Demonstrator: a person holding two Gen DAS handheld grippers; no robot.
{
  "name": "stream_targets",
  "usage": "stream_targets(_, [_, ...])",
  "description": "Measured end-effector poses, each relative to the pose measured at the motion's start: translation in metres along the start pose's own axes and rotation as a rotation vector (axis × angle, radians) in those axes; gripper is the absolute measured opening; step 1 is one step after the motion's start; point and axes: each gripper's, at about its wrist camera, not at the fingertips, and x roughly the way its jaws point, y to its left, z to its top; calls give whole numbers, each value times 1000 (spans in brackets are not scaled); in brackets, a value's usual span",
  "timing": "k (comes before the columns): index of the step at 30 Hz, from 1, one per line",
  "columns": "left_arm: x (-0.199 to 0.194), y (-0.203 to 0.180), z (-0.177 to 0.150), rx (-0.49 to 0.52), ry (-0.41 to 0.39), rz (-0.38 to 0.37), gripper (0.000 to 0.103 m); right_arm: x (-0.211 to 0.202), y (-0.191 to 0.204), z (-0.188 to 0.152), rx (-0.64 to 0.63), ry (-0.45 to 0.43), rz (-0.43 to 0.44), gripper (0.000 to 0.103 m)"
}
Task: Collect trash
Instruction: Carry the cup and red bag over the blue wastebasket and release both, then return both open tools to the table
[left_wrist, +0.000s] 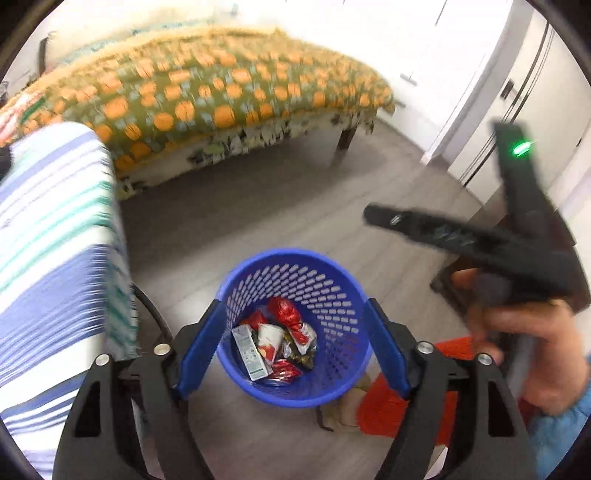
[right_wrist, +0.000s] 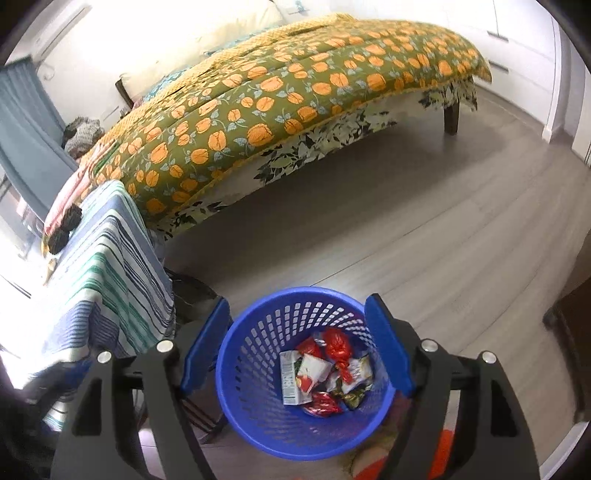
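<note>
Both grippers, left gripper (left_wrist: 293, 339) and right gripper (right_wrist: 295, 345), hung over blue basket (right_wrist: 255, 424) on the floor, jaws spread wide, nothing between them. Wrappers and carton (right_wrist: 290, 378) lay inside the basket.

Bed (right_wrist: 295, 110) across back of room, covered by olive quilt (right_wrist: 280, 92) with orange flower print; white sheet with dark leaf print (right_wrist: 295, 155) hangs below quilt edge. Dark wooden bed leg (right_wrist: 451, 117) at far corner. Grey wood-plank floor (right_wrist: 406, 229). Striped blue, green and white cloth (right_wrist: 107, 266) draped over furniture at left, beside bed. Grey-blue curtain (right_wrist: 22, 122) at far left. White wardrobe doors (left_wrist: 524, 85) at right. Orange-red mat (left_wrist: 402, 398) on floor, lower right. Dark wooden furniture (right_wrist: 570, 325) at right edge.
</note>
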Motion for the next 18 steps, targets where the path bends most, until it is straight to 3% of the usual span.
stream_targets(5, [-72,36,-9,-56,-106,19,91,-4,32,-6,-121,-38,-56,82])
stream_targets(9, [-124,88,-27,-114,-181,155,98,-16,84,-22,-310,-112,-86,82])
stream_targets(12, [-144,128,-42,-152,-186,238,98,-21,129,-37,-401,-126,-25,89])
stream_targets(15, [-160,179,-59,-201,-177,363,98,-22,186,-52,-476,-104,75,90])
stream_targets(18, [-169,219,-70,-238,-158,416,98,-16,243,-60,-534,-59,157,90])
